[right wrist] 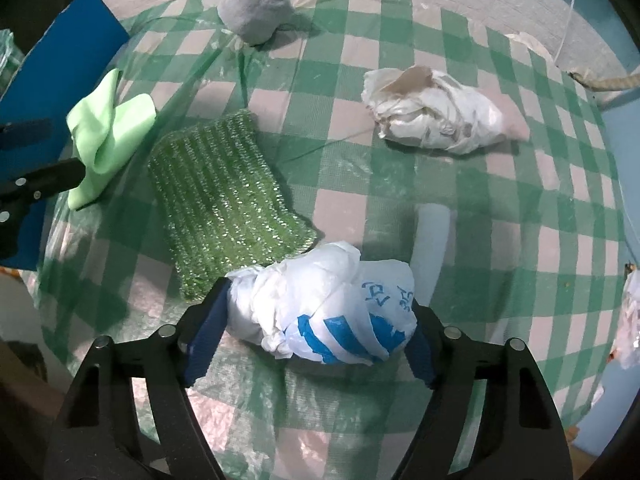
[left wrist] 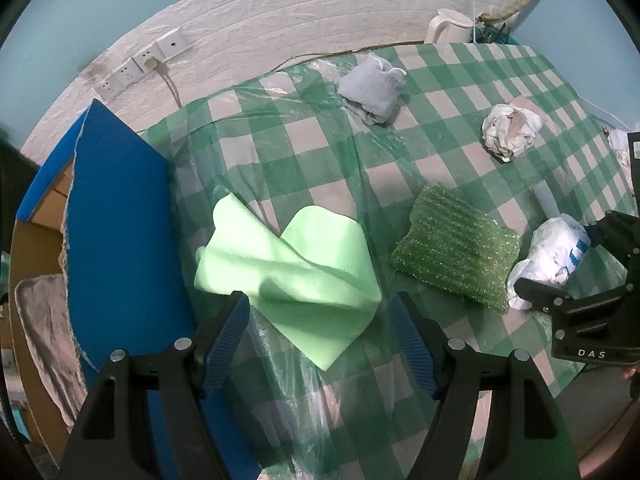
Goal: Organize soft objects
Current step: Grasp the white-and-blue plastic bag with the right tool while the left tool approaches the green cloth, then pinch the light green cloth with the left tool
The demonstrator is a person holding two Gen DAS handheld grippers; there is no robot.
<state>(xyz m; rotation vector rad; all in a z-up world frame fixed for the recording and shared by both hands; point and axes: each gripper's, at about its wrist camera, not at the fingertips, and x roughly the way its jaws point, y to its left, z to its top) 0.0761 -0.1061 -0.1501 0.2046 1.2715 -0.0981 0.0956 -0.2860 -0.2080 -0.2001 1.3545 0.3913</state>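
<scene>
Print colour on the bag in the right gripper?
White plastic bag with blue stripes and blue handwriting; clearest in the right wrist view.

A: "What does the checked table carry?"
B: "One light green cloth (left wrist: 288, 276), one glittery green knitted scrubber (right wrist: 224, 196), one balled grey towel (left wrist: 370, 88)."
A: "And bags?"
B: "Two crumpled plastic ones: one white-and-tan (right wrist: 436, 110), one white with blue stripes (right wrist: 336, 312)."

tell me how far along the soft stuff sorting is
Early. Done: one grey cloth already lies in the cardboard box. In hand: the right gripper brackets the white and blue plastic bag; the left gripper, open, hovers at the light green cloth. Left on the table: green scrubber, grey rag, crumpled white bag.
</scene>
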